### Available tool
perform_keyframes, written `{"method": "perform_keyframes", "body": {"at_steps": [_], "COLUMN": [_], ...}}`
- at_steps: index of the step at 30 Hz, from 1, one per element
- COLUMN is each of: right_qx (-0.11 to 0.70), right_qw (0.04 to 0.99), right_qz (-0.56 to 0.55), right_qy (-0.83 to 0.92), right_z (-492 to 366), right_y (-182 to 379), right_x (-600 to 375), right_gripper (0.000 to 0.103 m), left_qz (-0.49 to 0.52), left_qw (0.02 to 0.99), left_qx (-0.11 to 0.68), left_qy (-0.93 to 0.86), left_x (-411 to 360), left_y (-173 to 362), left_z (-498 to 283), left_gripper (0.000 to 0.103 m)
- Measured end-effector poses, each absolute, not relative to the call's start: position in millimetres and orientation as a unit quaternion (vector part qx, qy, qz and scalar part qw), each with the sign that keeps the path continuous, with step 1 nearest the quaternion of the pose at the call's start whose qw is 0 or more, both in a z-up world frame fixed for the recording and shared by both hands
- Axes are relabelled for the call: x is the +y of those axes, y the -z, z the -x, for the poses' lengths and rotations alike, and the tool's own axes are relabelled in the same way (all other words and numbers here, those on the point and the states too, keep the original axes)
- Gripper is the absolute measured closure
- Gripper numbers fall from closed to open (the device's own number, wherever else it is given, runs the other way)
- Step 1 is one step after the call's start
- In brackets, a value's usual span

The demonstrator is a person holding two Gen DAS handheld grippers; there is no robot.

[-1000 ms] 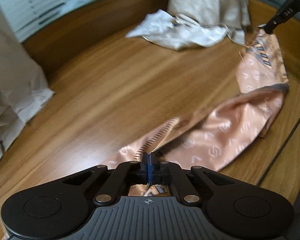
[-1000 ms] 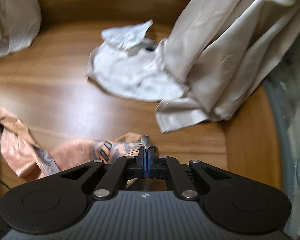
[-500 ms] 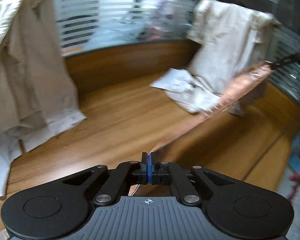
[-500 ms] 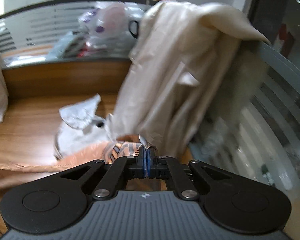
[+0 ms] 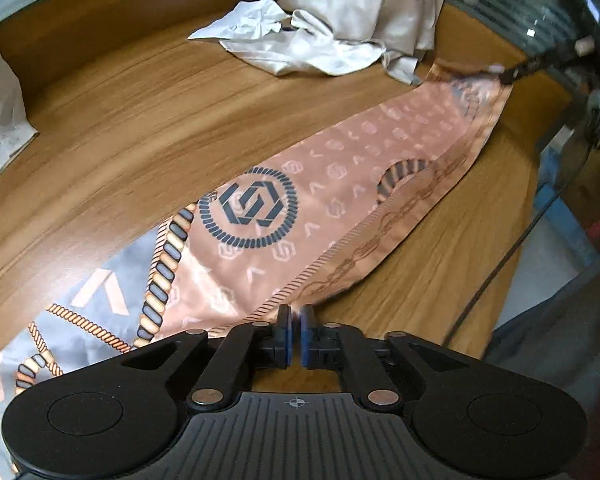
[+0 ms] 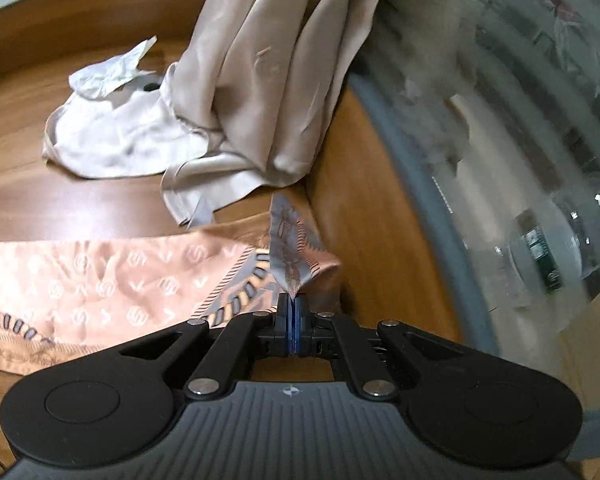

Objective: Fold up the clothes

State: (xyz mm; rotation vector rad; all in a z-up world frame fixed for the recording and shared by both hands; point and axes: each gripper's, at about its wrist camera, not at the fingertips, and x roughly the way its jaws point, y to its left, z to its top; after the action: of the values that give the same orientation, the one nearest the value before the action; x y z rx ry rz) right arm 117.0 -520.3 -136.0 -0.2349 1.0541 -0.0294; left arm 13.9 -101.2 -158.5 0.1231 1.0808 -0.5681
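Peach satin scarf with navy rope emblem: spread flat on brown wooden table, ahead of both grippers. Left gripper: slightly parted at near hem. Right gripper: clamped on far corner. Beige crumpled garments: beyond right gripper. Bare wood left of scarf.

Wooden desk. Frosted glass partition along desk edge, right. Black cable crossing desk's right edge. Crumpled white paper at rear.
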Motion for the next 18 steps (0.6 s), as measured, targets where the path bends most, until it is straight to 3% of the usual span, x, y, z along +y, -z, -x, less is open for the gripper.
{"method": "perform_keyframes", "body": {"at_steps": [2,10,18], "right_qx": [0.499,0.453,0.477], "right_qw": [0.86,0.877,0.803], "right_qz": [0.108,0.094,0.133], "right_qy": [0.006,-0.129,-0.331], "right_z": [-113.6,-114.2,-94.1], "right_y": [138.6,112.7,111.0], "right_x": [-515.5,-456.4,-378.2], "right_gripper": [0.102,0.102,0.102], "left_qz": [-0.037,0.048,0.073], "left_qw": [0.82,0.843,0.857], "left_qx": [0.506,0.494,0.48], "left_qy": [0.264,0.207,0.171], "left_x": [-92.7,-57.4,-45.6], "left_y": [152.1,130.4,119.2], "left_z": [-15.9,-33.2,-40.4], "left_gripper": [0.078,0.071,0.063]}}
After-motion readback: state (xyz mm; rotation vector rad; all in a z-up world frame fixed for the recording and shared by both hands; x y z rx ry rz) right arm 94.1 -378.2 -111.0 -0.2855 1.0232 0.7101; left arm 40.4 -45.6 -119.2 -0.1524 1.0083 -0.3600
